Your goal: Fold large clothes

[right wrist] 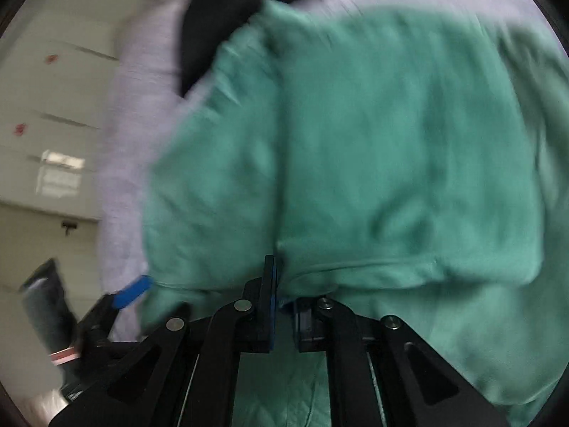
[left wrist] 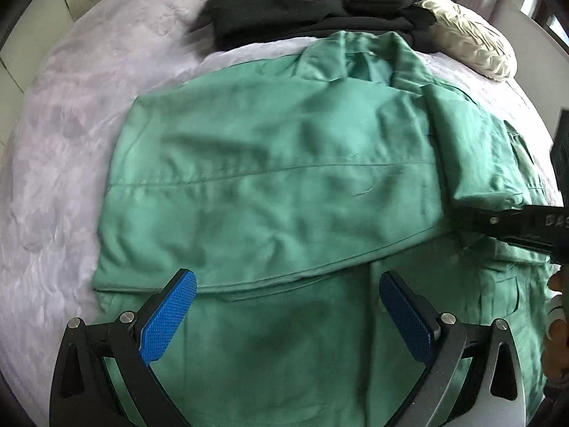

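A large green garment [left wrist: 270,185] lies on a lilac bed cover [left wrist: 64,149], with one part folded over the rest. My left gripper [left wrist: 288,302] is open and empty, its blue pads just above the garment's near part. My right gripper [right wrist: 281,284] is shut on a fold of the green garment [right wrist: 373,149], which fills the blurred right wrist view. In the left wrist view the right gripper [left wrist: 473,213] comes in from the right edge, clamped on the garment's right side.
A black garment [left wrist: 313,3] lies heaped at the far end of the bed, beside a cream pillow [left wrist: 469,39]. A tiled floor [right wrist: 46,106] shows beyond the bed's left edge in the right wrist view.
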Demonstrator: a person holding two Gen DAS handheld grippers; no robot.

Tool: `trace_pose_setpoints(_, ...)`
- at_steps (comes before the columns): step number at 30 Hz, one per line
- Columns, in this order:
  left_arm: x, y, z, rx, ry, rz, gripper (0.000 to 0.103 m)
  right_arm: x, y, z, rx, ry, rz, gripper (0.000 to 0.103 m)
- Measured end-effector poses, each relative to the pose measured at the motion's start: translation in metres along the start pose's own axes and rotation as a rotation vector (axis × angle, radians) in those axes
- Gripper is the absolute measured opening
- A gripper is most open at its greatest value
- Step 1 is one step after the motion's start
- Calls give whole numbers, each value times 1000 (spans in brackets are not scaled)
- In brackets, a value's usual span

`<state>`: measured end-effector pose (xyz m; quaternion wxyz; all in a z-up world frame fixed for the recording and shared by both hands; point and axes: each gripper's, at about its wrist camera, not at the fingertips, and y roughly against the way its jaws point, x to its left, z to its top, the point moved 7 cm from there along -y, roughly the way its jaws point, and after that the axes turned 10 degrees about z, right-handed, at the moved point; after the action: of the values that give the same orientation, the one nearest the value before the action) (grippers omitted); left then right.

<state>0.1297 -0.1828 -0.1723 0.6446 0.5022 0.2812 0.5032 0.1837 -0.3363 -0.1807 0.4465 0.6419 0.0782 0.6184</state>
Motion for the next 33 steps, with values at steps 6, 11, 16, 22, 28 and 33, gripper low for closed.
trace_pose_setpoints(6,19,-4,-3,7,40,-27,103,-14,57,-2,-257,-169,81,76)
trace_pose_setpoints(11,32,1,-2,-7,67,-37,103,-36,74,22,-388,-369,155,10)
trace_pose_setpoints(16,59,0,-5,7,114,-30,103,52,44,47,-308,-44,135,10)
trace_pose_setpoints(22,85,-10,-13,44,145,6,103,119,-74,8,53,261,-6,22)
trace_pose_setpoints(28,76,-12,-6,38,120,-37,103,89,-73,-33,109,183,3,62)
trace_pose_setpoints(33,38,-8,30,22,102,-202,103,71,-10,-46,29,137,20,71)
